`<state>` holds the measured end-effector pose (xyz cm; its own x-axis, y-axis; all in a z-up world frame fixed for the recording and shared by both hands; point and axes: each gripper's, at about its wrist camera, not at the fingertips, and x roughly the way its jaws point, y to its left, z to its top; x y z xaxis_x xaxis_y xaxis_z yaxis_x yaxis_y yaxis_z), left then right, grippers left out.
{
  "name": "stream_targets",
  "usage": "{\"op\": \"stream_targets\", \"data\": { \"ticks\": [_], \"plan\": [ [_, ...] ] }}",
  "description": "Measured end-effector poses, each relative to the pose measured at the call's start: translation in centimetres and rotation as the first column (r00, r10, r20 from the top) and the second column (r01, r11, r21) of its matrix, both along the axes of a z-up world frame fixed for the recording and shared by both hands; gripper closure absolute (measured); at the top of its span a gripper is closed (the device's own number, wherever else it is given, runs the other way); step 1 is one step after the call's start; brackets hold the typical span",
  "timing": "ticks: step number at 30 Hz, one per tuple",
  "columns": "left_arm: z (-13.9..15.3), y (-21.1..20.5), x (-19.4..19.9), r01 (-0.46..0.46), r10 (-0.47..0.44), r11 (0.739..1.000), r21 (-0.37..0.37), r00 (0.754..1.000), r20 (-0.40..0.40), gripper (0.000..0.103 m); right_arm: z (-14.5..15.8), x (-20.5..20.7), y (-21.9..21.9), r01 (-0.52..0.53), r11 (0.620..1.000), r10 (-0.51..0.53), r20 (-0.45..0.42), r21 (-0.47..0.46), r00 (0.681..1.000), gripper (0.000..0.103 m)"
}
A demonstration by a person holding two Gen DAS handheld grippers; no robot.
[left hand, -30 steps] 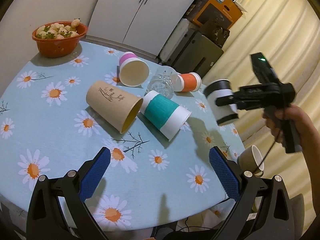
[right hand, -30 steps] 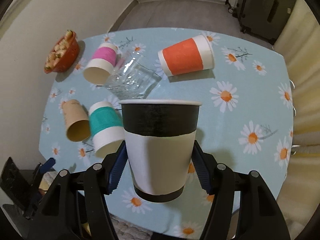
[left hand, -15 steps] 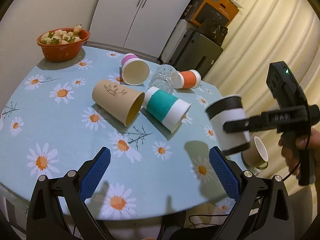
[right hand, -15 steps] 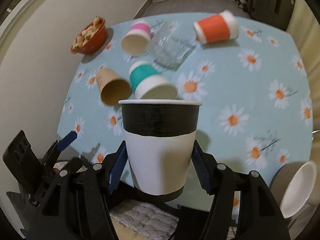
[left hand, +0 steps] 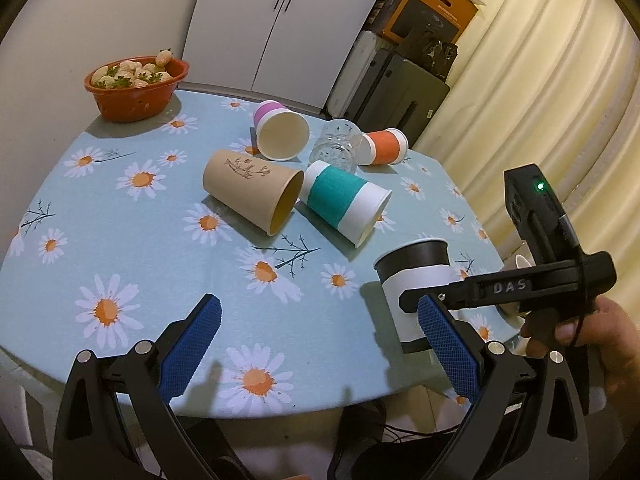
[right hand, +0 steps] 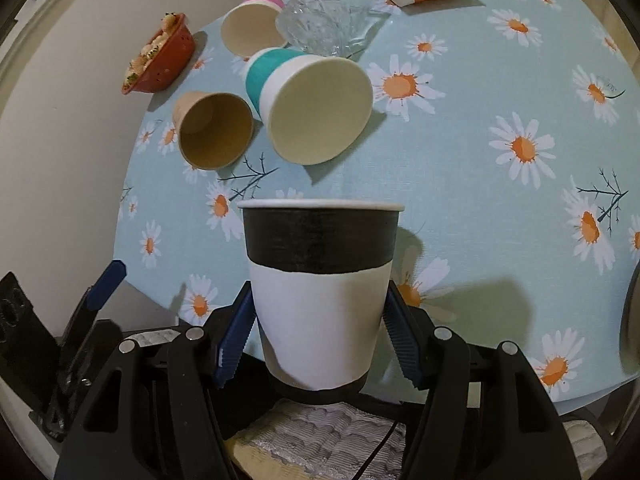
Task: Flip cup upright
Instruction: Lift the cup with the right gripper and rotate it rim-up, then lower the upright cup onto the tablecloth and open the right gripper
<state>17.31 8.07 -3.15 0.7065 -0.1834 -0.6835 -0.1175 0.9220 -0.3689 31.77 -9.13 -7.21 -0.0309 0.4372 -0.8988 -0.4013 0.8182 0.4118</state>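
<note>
My right gripper (right hand: 318, 336) is shut on a black-and-white paper cup (right hand: 320, 284), held upright with its mouth up, at the near right edge of the table; it also shows in the left wrist view (left hand: 416, 280). I cannot tell whether its base touches the cloth. My left gripper (left hand: 320, 348) is open and empty over the table's near edge, left of that cup. Lying on their sides are a brown cup (left hand: 252, 190), a teal-and-white cup (left hand: 346, 202), a pink cup (left hand: 280, 130), an orange cup (left hand: 384, 146) and a clear glass (left hand: 338, 152).
A red bowl of food (left hand: 134, 88) stands at the far left of the round daisy-print table (left hand: 120, 200). A beige mug (left hand: 520, 264) sits by the right edge, behind the right gripper. Cabinets, boxes and a curtain lie beyond.
My right gripper has carried the black-and-white cup down and toward the near right edge of the table. My left gripper has drawn back a little and stays open.
</note>
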Motion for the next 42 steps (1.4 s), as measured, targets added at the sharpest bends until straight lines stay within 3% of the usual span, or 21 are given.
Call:
{"op": "stream_targets", "data": {
  "ticks": [10,27,34,37,42],
  "plan": [
    [-0.2,-0.8,0.3,0.021,-0.02,1.0,0.012,1.0,-0.012,0.007,-1.2,-0.1,-0.6,0.021,0.999,-0.021,-0.006,-0.039,1.0,0.037],
    [-0.6,-1.1,0.6,0.024,-0.023,0.999,0.025,0.999,-0.028,0.007,0.8,-0.4,-1.5,0.015,0.999,-0.013,0.051,-0.042,0.999,0.032],
    [-1.4,-1.0,0.9,0.026,-0.026,1.0,0.006,0.998,-0.054,0.007,4.4,-2.0,-2.5,0.007,0.999,0.003,0.195,-0.053,0.981,0.032],
    [-1.9,-0.8,1.1,0.029,-0.031,0.999,-0.033,0.997,-0.072,0.007,6.2,-3.8,-3.1,0.001,0.995,0.034,0.333,-0.103,0.942,0.032],
    [-2.3,-0.7,1.6,0.025,-0.032,0.997,-0.072,0.994,-0.101,0.007,7.7,-5.8,-4.9,0.028,0.994,0.019,0.429,-0.103,0.903,0.032]
  ]
}}
